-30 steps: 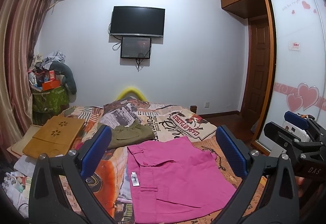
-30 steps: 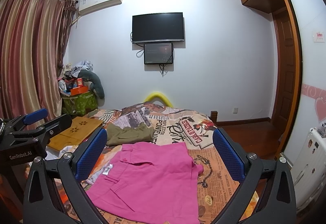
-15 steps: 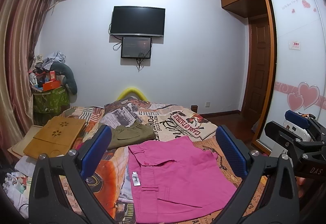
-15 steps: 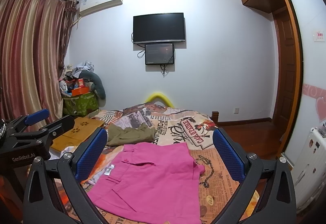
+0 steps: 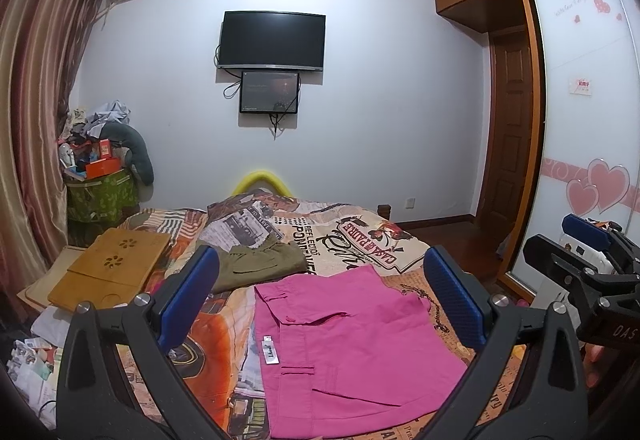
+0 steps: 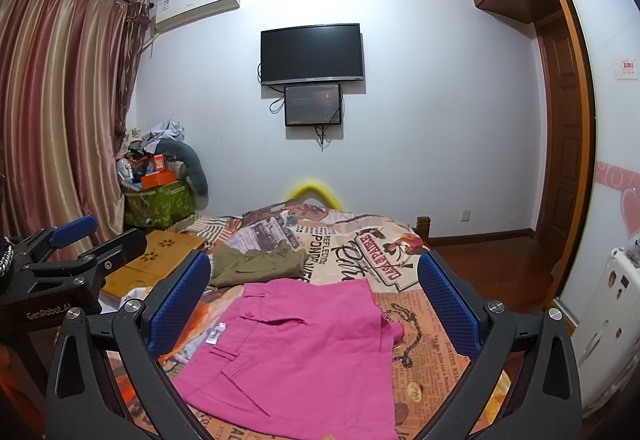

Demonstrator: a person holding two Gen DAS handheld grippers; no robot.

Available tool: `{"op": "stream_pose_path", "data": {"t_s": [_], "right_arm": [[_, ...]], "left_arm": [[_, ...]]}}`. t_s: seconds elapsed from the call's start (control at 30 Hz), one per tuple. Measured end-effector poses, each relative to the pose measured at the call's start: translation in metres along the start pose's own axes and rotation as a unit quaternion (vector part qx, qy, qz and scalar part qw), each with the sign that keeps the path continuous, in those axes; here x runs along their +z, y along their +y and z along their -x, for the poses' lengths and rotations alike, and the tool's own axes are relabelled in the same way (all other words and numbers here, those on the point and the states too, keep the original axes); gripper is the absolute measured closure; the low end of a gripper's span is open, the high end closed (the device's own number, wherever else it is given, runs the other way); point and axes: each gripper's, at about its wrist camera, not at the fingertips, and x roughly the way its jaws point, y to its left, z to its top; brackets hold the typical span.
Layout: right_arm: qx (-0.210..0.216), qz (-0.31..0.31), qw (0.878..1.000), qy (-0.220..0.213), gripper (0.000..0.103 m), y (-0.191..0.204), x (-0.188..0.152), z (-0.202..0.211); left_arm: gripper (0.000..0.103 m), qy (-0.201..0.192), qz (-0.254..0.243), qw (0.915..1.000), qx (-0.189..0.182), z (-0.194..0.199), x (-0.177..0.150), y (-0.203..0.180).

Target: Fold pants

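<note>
While both grippers hover empty, left gripper [image 5: 320, 304] and right gripper [image 6: 314, 304] fingers spread wide, the bright pink cotton pants [image 6: 296, 352] lie already folded compact on the printed bedspread [image 6: 420, 360], between and below the fingers; perhaps one fold left.

The pink pants [image 5: 352, 344] are cut off by the lower edge in both wrist views; their near hem is not visible. The left gripper [image 5: 320, 296] fingers [image 5: 188, 296] hide part of the olive garment [image 5: 256, 264] and the bed [image 5: 360, 236] beneath. The right gripper [image 5: 592, 280] is cut off at the right edge of the left view. The white tag [image 5: 269, 350] carries print too small to read. The contents of the green bin [image 6: 156, 203] are too jumbled to tell apart.
</note>
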Motion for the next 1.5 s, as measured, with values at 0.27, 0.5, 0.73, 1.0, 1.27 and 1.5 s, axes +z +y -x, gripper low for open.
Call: {"op": "stream_pose_path", "data": {"t_s": [0.27, 0.5, 0.73, 1.0, 1.27, 1.5], "right_arm": [[0.001, -0.001, 1.0, 0.002, 0.0, 0.0, -0.002, -0.002], [-0.005, -0.003, 1.0, 0.014, 0.0, -0.003, -0.008, -0.011], [-0.05, -0.003, 0.997, 0.052, 0.0, -0.021, -0.029, -0.04], [-0.074, -0.022, 0.989, 0.126, 0.0, -0.06, -0.063, -0.082], [-0.066, -0.013, 0.976, 0.205, 0.005, -0.092, -0.092, -0.131], [-0.032, -0.02, 0.967, 0.251, 0.018, -0.105, -0.111, -0.17]], "left_arm": [[0.0, 0.003, -0.003, 1.0, 0.003, -0.004, 0.001, 0.002], [0.0, 0.017, 0.001, 0.9998, 0.006, -0.016, 0.0, 0.005], [0.0, 0.075, 0.02, 0.9965, 0.031, -0.061, -0.017, 0.023], [0.0, 0.144, 0.004, 0.9864, 0.079, -0.13, -0.048, 0.049], [0.013, 0.209, -0.038, 0.9746, 0.071, -0.19, -0.072, 0.065], [0.032, 0.297, -0.005, 0.9542, 0.036, -0.24, -0.1, 0.088]]}}
